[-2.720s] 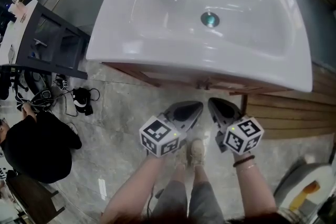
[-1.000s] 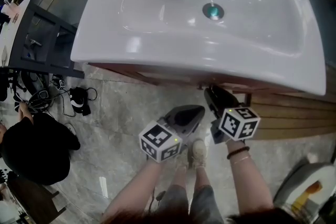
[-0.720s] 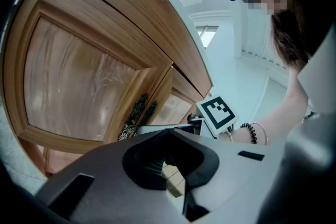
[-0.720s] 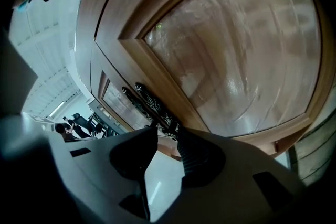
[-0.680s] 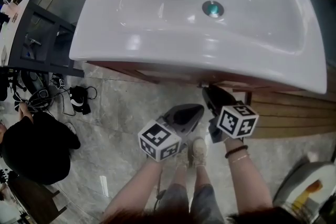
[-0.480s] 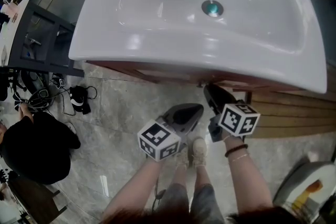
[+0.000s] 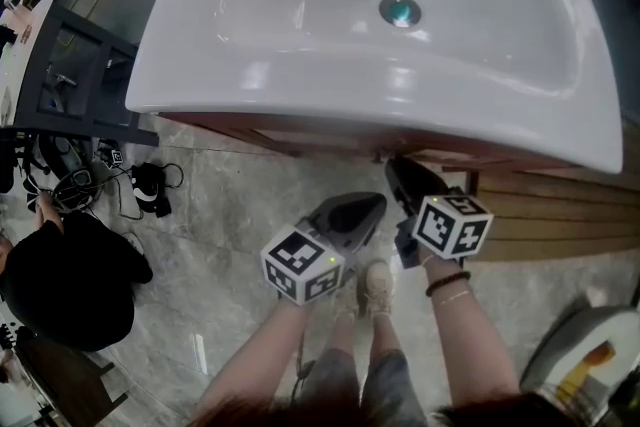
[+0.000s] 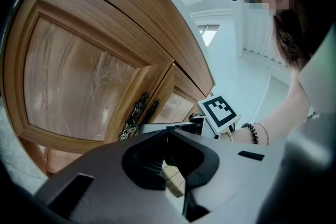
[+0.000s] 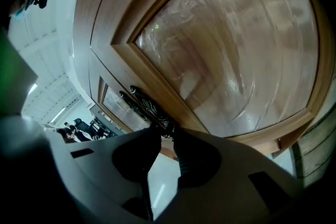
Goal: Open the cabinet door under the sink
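Nearest in the head view, the person's shoes stand on the grey marble floor.

The left hand-held gripper is held just ahead of them. Its jaws are pressed together with nothing between them, and it stops short of the cabinet front. Its marker cube faces up.

The right hand-held gripper reaches further in, to the cabinet front under the overhanging rim of the sink. Its jaws are closing, and the lower end of the dark ornate handle sits between their tips. The frames do not show whether the pads already press on the metal.

The cabinet door is the right-hand one of a wooden pair with glossy inset panels. It lies flush with the frame. Its handle runs along the centre edge, just beside the matching handle of the left door.

Above the doors, the white basin has a metal drain near its middle.

At the left edge of the head view, well apart from the cabinet, are a dark rack, loose cables and a person in black.
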Available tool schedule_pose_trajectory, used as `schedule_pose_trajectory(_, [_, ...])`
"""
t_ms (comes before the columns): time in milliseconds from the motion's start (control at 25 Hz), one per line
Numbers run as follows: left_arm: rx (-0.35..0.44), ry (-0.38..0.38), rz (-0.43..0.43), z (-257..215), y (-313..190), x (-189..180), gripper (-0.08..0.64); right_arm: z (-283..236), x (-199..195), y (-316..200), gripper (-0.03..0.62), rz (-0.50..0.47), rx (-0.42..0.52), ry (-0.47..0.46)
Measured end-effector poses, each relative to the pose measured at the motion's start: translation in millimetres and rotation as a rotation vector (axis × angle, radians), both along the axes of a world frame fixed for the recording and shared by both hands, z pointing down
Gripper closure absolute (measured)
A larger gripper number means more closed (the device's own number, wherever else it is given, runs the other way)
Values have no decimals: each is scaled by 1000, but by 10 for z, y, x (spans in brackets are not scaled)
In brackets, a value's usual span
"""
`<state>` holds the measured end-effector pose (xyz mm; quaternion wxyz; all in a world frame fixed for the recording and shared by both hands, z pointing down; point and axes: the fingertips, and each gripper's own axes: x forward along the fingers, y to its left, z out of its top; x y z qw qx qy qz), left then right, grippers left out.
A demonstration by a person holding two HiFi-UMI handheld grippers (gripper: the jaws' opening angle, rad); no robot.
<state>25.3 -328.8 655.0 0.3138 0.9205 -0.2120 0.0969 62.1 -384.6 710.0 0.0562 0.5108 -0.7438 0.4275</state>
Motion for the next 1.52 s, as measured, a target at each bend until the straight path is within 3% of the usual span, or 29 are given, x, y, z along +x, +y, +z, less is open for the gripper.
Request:
schedule_pose_trajectory(840, [42,-41,-3,-38,-35,-6,546,-6,-19,240,508,-41,9,-8])
schedule_pose_trajectory(1120, [74,-72,2,-67,-58,21,434,-12,-35,325,509,-55,15,-6])
schedule_pose_trajectory(1520, [207,-119,122,-239,-268,187,416,-5,-38,453,508,-100,24,-14])
